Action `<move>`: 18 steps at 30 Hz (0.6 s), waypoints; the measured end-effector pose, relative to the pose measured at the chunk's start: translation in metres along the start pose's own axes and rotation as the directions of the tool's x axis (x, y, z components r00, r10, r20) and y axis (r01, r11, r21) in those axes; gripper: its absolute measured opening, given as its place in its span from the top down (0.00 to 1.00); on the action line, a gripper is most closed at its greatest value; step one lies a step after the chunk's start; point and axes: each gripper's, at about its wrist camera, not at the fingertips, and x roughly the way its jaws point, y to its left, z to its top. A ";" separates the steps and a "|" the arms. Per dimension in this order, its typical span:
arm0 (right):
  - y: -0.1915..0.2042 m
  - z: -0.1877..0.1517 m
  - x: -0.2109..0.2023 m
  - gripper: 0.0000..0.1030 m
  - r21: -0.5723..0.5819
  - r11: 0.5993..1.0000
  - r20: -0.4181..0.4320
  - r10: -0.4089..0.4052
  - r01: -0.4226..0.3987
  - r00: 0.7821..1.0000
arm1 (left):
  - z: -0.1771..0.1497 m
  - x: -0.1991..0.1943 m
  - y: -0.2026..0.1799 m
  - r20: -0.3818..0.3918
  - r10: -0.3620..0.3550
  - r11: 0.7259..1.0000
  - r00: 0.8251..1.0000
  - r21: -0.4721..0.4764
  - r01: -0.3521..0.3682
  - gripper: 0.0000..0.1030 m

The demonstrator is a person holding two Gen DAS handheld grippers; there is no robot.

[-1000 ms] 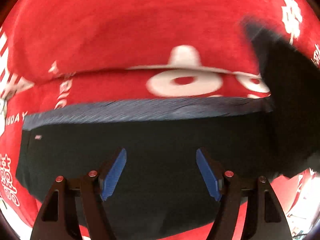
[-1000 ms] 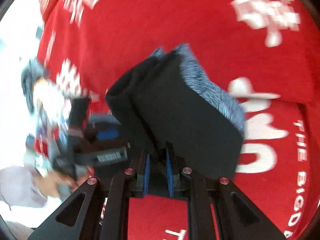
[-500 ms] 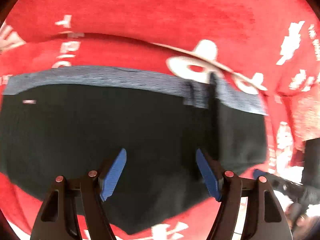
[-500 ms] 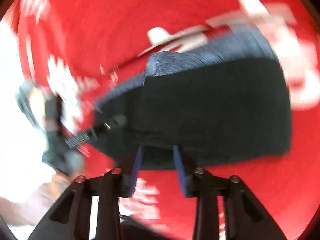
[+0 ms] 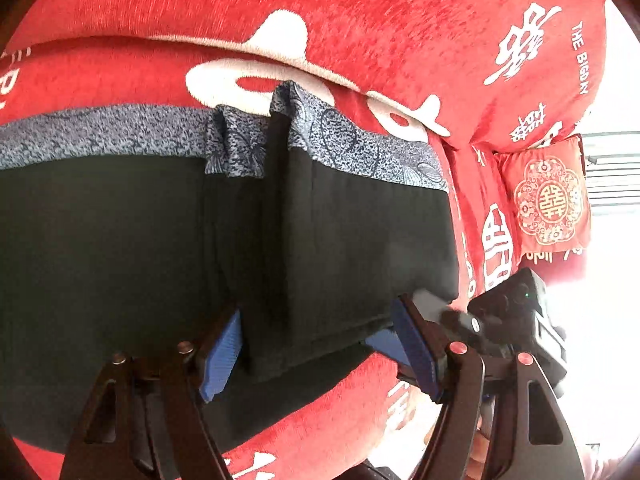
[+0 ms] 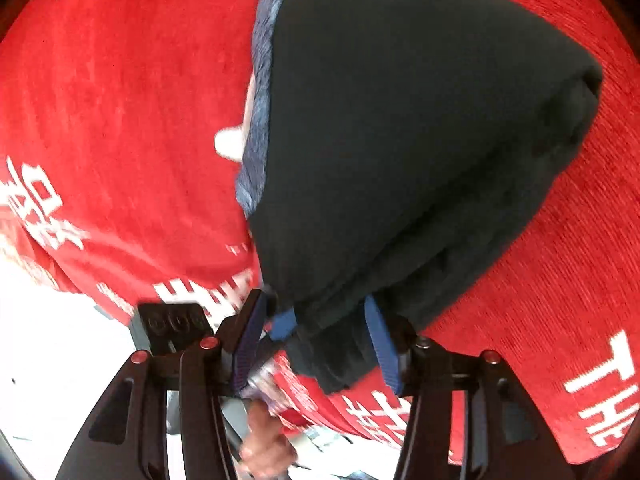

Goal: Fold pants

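The left wrist view shows the black pants (image 5: 120, 248) spread over a red blanket (image 5: 400, 20) with white lettering, their speckled blue-grey waistband (image 5: 100, 136) running along the far edge. One part of the pants is folded over the middle, leaving a raised ridge. The left tool (image 5: 316, 344) hangs with its blue-padded fingers (image 5: 218, 360) wide apart, straddling the near edge of that folded part without pinching it. Only this view shows a small red embroidered cushion (image 5: 548, 200) at the right, and the right tool's black body beside the pants' corner.

The right wrist view shows the pants (image 6: 400, 120) bunched into a thick, soft mound. The right tool (image 6: 320, 332) has its fingers set apart with the layered edge between them; whether they press it I cannot tell. The blanket (image 6: 120, 100) looks nubbly.
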 end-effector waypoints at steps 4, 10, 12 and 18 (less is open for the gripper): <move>-0.009 0.005 -0.003 0.45 0.057 0.998 0.016 0.026 -0.027 1.000 | -0.004 -0.033 -0.002 0.077 0.068 0.997 0.995 0.019 -0.070 0.29; -0.020 0.008 -0.005 0.45 0.081 0.996 0.041 0.021 -0.024 0.999 | 0.010 -0.034 -0.010 0.055 0.032 0.994 0.998 0.101 -0.038 0.29; -0.020 0.007 -0.005 0.66 0.088 0.996 0.053 0.023 -0.028 0.998 | 0.015 -0.017 -0.010 0.013 0.020 0.995 1.000 0.102 -0.021 0.42; 0.010 0.007 -0.020 0.87 -0.054 0.998 0.033 0.039 -0.037 0.999 | 0.010 -0.029 -0.007 0.041 0.012 0.998 0.999 0.056 -0.014 0.67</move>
